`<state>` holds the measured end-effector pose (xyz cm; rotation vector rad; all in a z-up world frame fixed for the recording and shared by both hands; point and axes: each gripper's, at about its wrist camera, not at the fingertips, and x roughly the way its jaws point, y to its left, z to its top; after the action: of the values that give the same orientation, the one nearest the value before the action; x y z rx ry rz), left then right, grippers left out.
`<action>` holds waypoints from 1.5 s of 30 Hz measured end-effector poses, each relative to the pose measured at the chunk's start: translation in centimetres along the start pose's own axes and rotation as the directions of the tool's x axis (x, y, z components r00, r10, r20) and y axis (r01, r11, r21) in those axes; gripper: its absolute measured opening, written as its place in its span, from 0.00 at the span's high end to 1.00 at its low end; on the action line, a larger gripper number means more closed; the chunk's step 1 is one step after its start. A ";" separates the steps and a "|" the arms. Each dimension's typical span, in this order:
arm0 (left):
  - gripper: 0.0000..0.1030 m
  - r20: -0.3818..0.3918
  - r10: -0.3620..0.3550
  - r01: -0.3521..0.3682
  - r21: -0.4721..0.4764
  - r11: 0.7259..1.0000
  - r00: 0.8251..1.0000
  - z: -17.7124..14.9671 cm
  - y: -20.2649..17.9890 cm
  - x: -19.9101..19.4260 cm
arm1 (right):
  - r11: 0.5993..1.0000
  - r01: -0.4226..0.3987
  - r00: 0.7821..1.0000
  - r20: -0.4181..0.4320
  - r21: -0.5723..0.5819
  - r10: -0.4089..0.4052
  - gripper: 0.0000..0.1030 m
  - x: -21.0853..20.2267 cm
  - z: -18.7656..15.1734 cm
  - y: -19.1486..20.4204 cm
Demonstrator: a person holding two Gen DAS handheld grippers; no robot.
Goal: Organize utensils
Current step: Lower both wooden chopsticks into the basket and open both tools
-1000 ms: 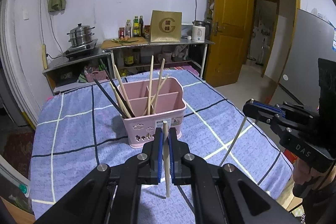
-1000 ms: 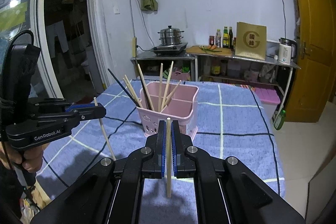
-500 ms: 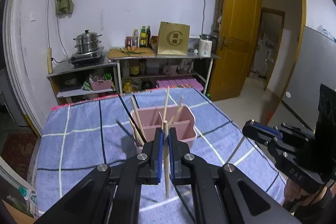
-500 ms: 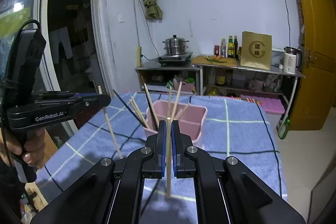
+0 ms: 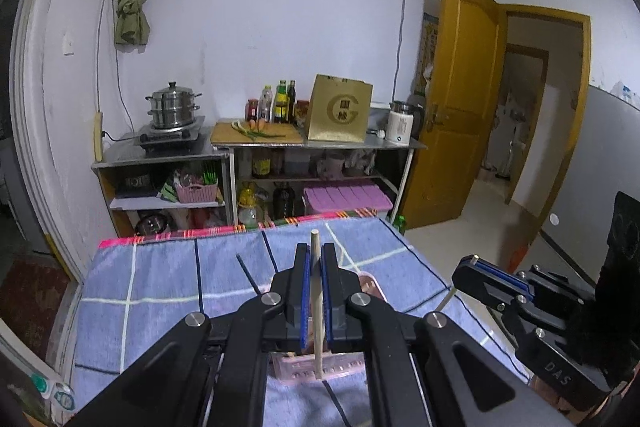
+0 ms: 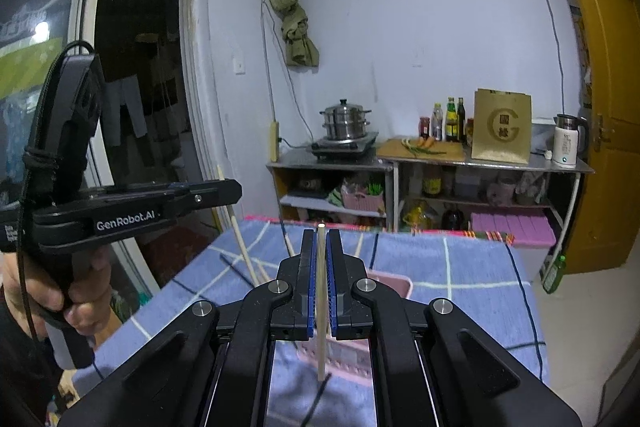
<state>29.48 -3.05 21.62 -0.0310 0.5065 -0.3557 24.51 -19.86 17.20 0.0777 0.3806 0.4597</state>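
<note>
My left hand-held gripper [image 5: 316,291] clamps upright wooden chopstick [image 5: 316,307]; my right hand-held gripper [image 6: 321,291] clamps second chopstick [image 6: 321,307]. Both light, stiff, smooth; mid-shaft pinch suits. Just beyond, pink utensil caddy [image 6: 394,285] on blue-covered worktop [image 6: 472,267].

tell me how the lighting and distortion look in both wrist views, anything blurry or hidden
Left wrist view: dim bluish light, black fisheye corners, door frame bowed; chopstick in the left gripper sharp, pink caddy mostly hidden behind the fingers. Right wrist view: dark doorway on the left, wall evenly lit; chopstick in the right gripper sharp, no motion blur.
</note>
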 end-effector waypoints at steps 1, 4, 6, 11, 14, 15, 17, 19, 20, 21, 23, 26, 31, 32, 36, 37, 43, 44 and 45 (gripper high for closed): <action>0.95 0.008 0.003 -0.003 0.000 1.000 1.000 0.4 0.2 0.3 | 1.000 -0.002 1.000 0.007 0.003 0.002 0.96 0.4 0.3 0.0; 0.95 0.014 0.005 -0.005 -0.004 1.000 1.000 1.1 0.9 1.2 | 1.000 -0.006 1.000 0.015 0.009 0.006 0.96 1.5 0.8 0.0; 0.95 0.017 0.009 -0.009 -0.002 1.000 1.000 1.4 1.1 1.9 | 1.000 -0.011 1.000 0.019 0.013 0.011 0.96 2.2 1.0 -0.1; 0.95 0.015 0.008 -0.008 -0.001 1.000 1.000 1.4 1.6 3.3 | 1.000 -0.014 1.000 0.025 0.019 0.014 0.96 3.7 1.4 -0.1; 0.95 0.006 0.013 -0.013 0.009 1.000 1.000 1.4 1.8 4.4 | 1.000 -0.013 0.999 0.030 0.018 0.012 0.96 4.6 1.5 -0.2; 0.95 0.003 0.012 -0.012 0.009 1.000 1.000 1.3 1.9 4.7 | 1.000 -0.015 0.999 0.030 0.019 0.015 0.96 4.8 1.5 -0.2; 0.95 -0.006 0.012 -0.012 0.005 1.000 1.000 1.2 2.3 5.5 | 1.000 -0.012 1.000 0.027 0.016 0.011 0.96 5.3 1.5 -0.4; 0.95 -0.012 0.010 -0.010 -0.003 1.000 1.000 0.9 2.6 6.2 | 1.000 -0.011 1.000 0.019 0.015 0.011 0.96 6.0 1.3 -0.5; 0.95 -0.018 0.009 -0.009 -0.003 1.000 1.000 0.7 2.7 6.5 | 1.000 -0.013 1.000 0.013 0.016 0.013 0.96 6.3 1.1 -0.6; 0.95 -0.025 0.013 -0.013 0.000 1.000 1.000 0.5 2.8 7.0 | 1.000 -0.013 1.000 0.006 0.017 0.013 0.96 6.5 0.9 -0.6; 0.95 -0.036 0.011 -0.011 0.000 1.000 0.999 0.1 2.9 7.6 | 1.000 -0.017 1.000 -0.007 0.020 0.018 0.96 7.0 0.4 -0.8; 0.95 -0.053 0.008 -0.008 0.000 1.000 0.999 -0.8 3.0 8.3 | 1.000 -0.019 0.999 -0.031 0.023 0.019 0.96 7.7 -0.6 -1.1; 0.95 -0.083 0.006 -0.006 -0.005 1.000 0.997 -1.9 3.2 9.5 | 0.999 -0.021 0.997 -0.069 0.038 0.023 0.96 8.4 -2.0 -1.7; 0.95 -0.087 0.006 -0.007 -0.004 1.000 0.996 -2.1 3.2 9.5 | 0.999 -0.021 0.997 -0.075 0.040 0.024 0.96 8.6 -2.2 -1.7; 0.95 -0.118 0.011 -0.010 0.005 1.000 0.993 -2.9 3.1 10.2 | 0.999 -0.025 0.995 -0.100 0.043 0.029 0.96 8.9 -2.9 -1.9; 0.95 -0.123 0.011 -0.010 0.005 1.000 0.992 -3.0 3.0 10.2 | 0.999 -0.023 0.994 -0.108 0.042 0.027 0.96 8.9 -3.0 -1.9; 0.95 -0.146 0.013 -0.012 0.004 1.000 0.989 -3.9 3.0 10.5 | 0.999 -0.020 0.992 -0.126 0.050 0.026 0.96 8.8 -3.6 -2.1; 0.95 -0.146 0.014 -0.013 0.003 1.000 0.989 -3.9 3.0 10.4 | 0.998 -0.020 0.992 -0.126 0.052 0.027 0.96 8.6 -3.6 -2.2; 0.95 -0.147 0.013 -0.013 0.002 1.000 0.989 -4.0 3.1 10.3 | 0.998 -0.022 0.991 -0.127 0.053 0.029 0.96 8.5 -3.6 -2.2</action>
<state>36.97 -3.47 12.88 -0.0002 0.6526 -0.3472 31.09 -18.12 10.58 0.1039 0.5180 0.4813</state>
